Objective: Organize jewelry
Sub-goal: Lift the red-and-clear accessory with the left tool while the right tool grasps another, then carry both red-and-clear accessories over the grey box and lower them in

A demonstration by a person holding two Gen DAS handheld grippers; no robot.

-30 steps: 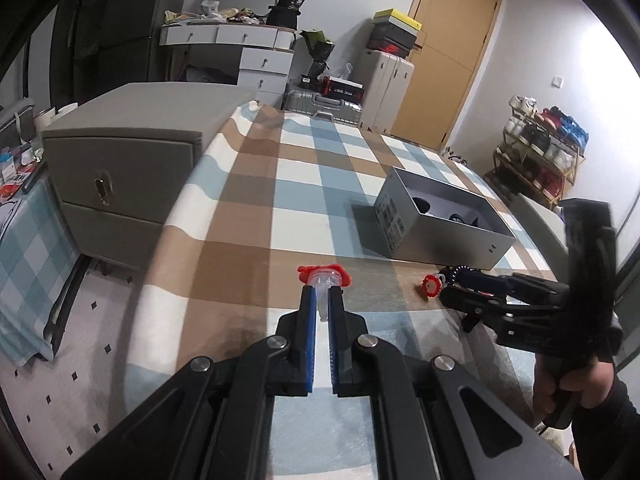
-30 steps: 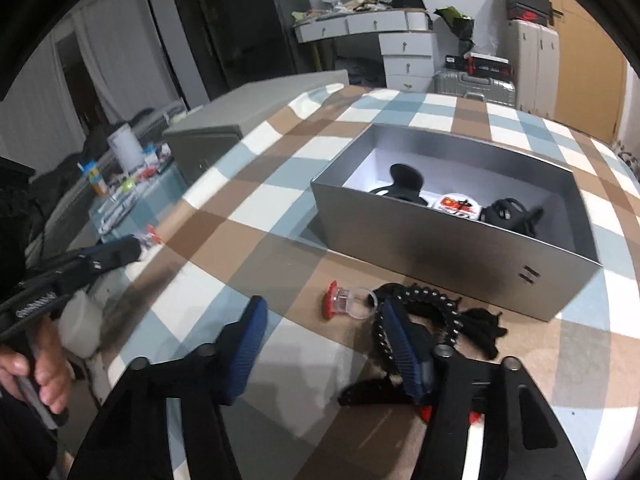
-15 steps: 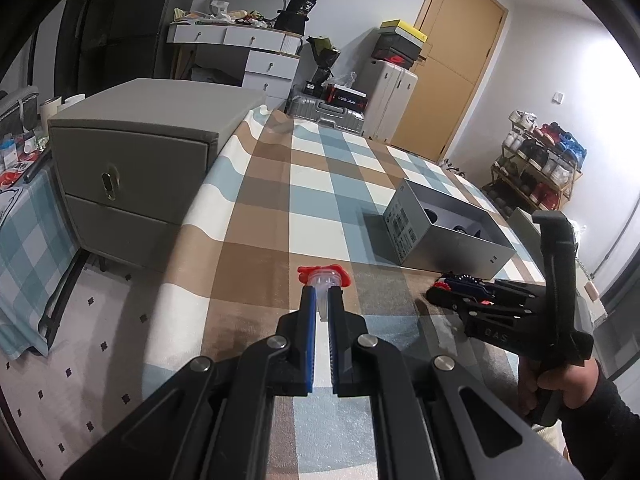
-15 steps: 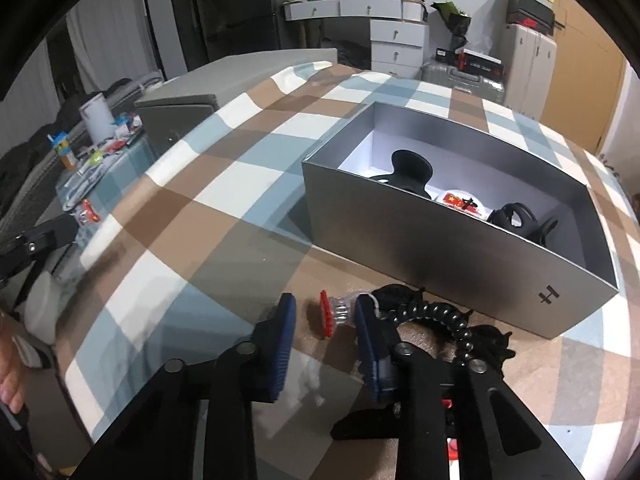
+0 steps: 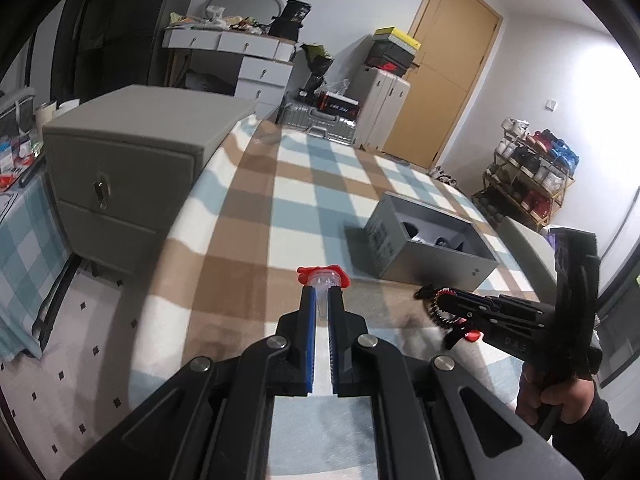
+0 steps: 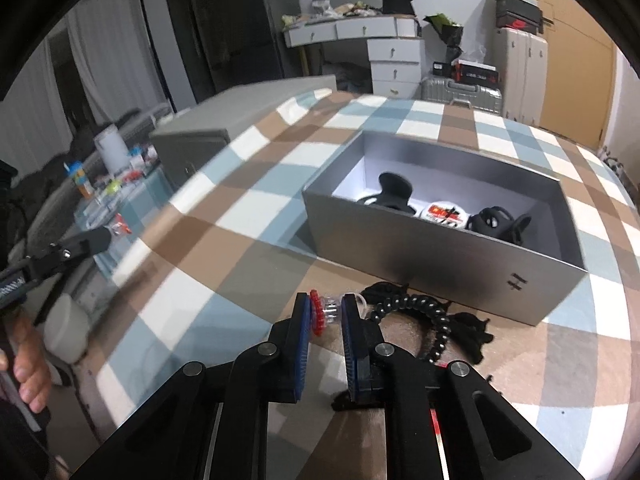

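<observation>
We were in the middle of gathering the small pieces for the grey box (image 6: 432, 256), which stood open on the checked bed cover (image 6: 224, 248) with several dark items already inside. Our left gripper (image 5: 322, 300) was held up above the cover, its jaws clamped on a small clear ornament with a red top (image 5: 322, 276) — its long axis ran along the fingers and the red end pointed forward, away from us. Our right gripper (image 6: 327, 312) was low, just in front of the box, and its jaws were closed around a second clear piece with a red toothed disc (image 6: 320, 314); this one lay crosswise between the pads, its red end toward the left pad. Just beside it, on the cover, lay a black beaded bracelet (image 6: 416, 308), close to the front wall of the box. We judged that the next move was to lift the right piece cleanly — without dragging the bracelet — carry it over the box wall and release it inside.
</observation>
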